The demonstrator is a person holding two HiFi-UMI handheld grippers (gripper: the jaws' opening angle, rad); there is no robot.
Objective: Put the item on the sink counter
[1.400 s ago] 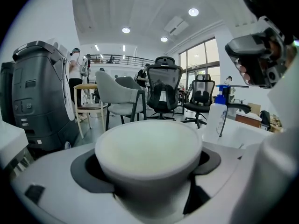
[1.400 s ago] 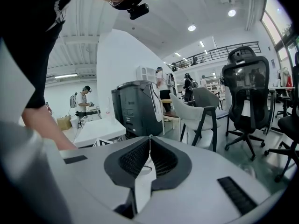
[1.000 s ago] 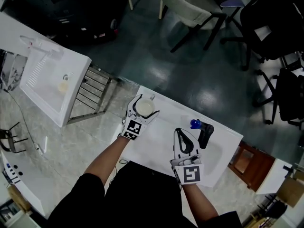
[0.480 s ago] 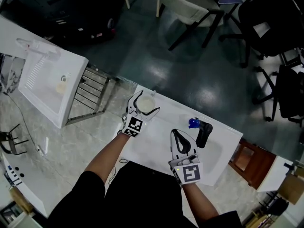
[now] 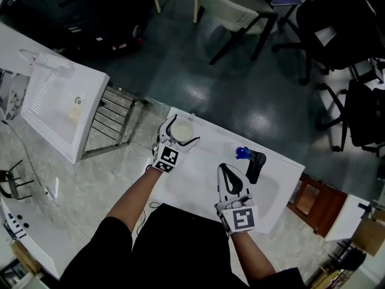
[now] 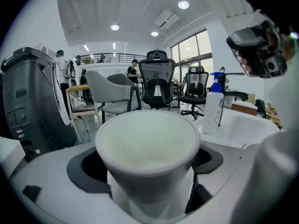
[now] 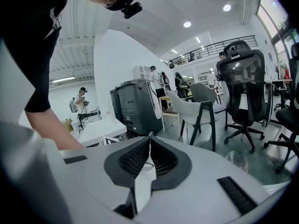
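Head view: the cup [image 5: 182, 130] sits between your left tool's [image 5: 185, 129] jaws, over the table [image 5: 198, 182] edge. Left gripper view: those jaws have just been spreading and stand loose around the cup. Right gripper view: your right tool's [image 7: 149, 138] jaws are pressed together, empty.

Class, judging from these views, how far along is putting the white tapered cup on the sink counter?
Done: the white tapered cup appears to stand near the edge of the white sink counter. In hand: on the left gripper the jaws have just been opening, the cup between them, apparently released. Left: drawing that gripper clear. The right gripper is shut, empty.
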